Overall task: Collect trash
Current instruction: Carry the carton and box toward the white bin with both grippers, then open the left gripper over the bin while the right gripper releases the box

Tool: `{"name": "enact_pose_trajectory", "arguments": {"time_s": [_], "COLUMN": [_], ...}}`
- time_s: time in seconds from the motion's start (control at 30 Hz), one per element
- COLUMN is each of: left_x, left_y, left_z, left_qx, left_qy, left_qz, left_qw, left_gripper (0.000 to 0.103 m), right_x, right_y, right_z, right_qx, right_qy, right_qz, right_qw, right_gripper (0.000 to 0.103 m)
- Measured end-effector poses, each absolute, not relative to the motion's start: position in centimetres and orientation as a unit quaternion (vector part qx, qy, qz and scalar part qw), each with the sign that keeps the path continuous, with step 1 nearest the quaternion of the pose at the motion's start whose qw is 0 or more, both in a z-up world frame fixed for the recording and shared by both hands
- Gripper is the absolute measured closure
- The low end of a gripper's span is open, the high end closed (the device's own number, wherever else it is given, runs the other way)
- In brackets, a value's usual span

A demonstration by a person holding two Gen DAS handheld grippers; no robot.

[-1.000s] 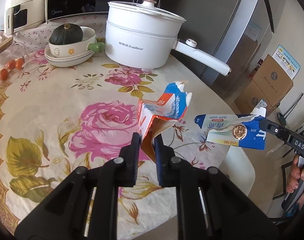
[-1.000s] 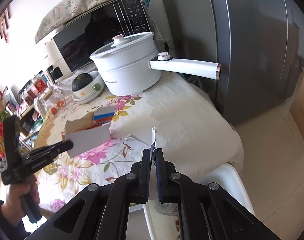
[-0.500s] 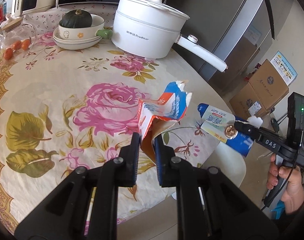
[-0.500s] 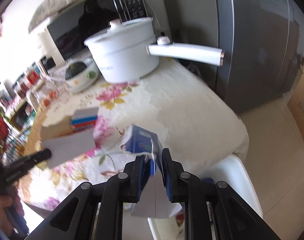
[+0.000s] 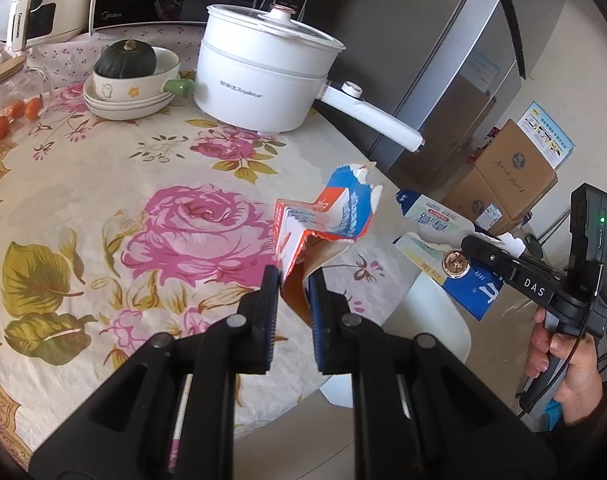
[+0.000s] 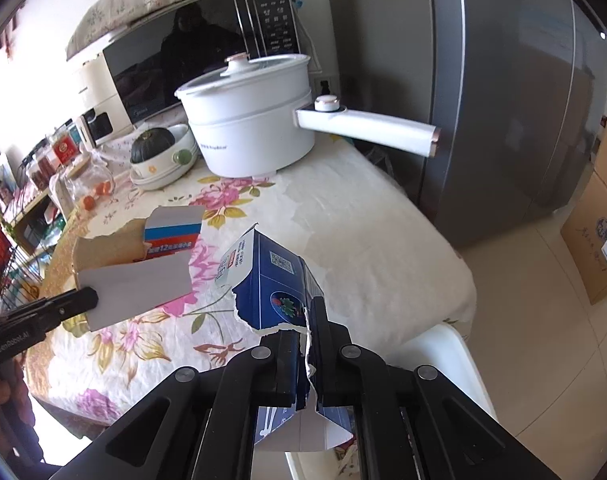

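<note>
A torn orange, blue and white carton [image 5: 327, 216] is held over the floral table, with my left gripper [image 5: 295, 280] shut on its brown lower flap. From the right wrist view the same carton [image 6: 143, 264] hangs at the left, in the left gripper [image 6: 89, 298]. A torn blue milk carton [image 6: 271, 280] sticks out ahead of my right gripper [image 6: 309, 320], whose jaws are closing tight on its ripped edge. The left wrist view shows this blue carton [image 5: 435, 220] past the table's right edge, pinched by the right gripper [image 5: 469, 242], which a hand holds.
A white bin [image 6: 435, 356] stands on the floor against the table's edge, below the blue carton. A white electric pot [image 5: 263, 76] with a long handle, stacked bowls with a squash [image 5: 127, 76] and a jar sit at the table's back. Cardboard boxes [image 5: 511, 176] and a grey fridge stand beyond.
The blue carton now shows its broad face ahead of the right jaws; a second ago only a thin edge showed. The right gripper's handle and hand have come into the left view.
</note>
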State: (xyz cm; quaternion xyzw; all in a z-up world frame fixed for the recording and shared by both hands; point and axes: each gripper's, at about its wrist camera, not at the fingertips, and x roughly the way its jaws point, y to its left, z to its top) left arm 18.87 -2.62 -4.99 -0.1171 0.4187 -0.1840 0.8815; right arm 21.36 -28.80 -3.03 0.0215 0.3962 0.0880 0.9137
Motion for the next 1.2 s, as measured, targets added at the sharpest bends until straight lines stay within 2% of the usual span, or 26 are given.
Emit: {"name": "enact_pose_trajectory", "arguments": {"time_s": [0.37,0.87,0.97,1.03,1.07,1.1,1.2], "left_x": [17.5,15.2,15.2,15.2,15.2,15.2,15.4], "left_y": [-8.7,-18.9,-19.7,-19.6,-19.4,-19.2,-18.3], "left_z": [-4.3,-8.4,-9.4,-9.7,-9.7,-9.6,-9.2], "left_qx": [-0.100,-0.019,-0.006,-0.001,-0.002,-0.003,0.003], "left_qy": [0.419,0.476,0.497,0.505,0.507,0.506,0.507], "left_qz": [-0.253,-0.328,-0.332,-0.315,-0.308,-0.301,-0.285], "left_qw": [0.866,0.815,0.802,0.804,0.805,0.809,0.814], "left_gripper": [0.087,0.084,0.069,0.046,0.031,0.024,0.020], "right_x": [17.2,14.3,14.0,13.8,13.9,13.9,14.2], "right_y": [-33.8,-41.9,-42.4,-42.6,-42.6,-42.6,-42.3], "right_z": [-1.1,-4.5,-5.1,-5.5,-5.7,-5.9,-6.2], "right_qx": [0.023,0.026,0.021,0.018,0.016,0.015,0.014], "right_qy": [0.391,0.459,0.471,0.477,0.480,0.483,0.491], "right_qz": [0.053,-0.031,-0.034,-0.034,-0.035,-0.035,-0.034], "right_qw": [0.919,0.887,0.881,0.878,0.876,0.875,0.871], "right_gripper": [0.097,0.096,0.096,0.096,0.096,0.096,0.096]}}
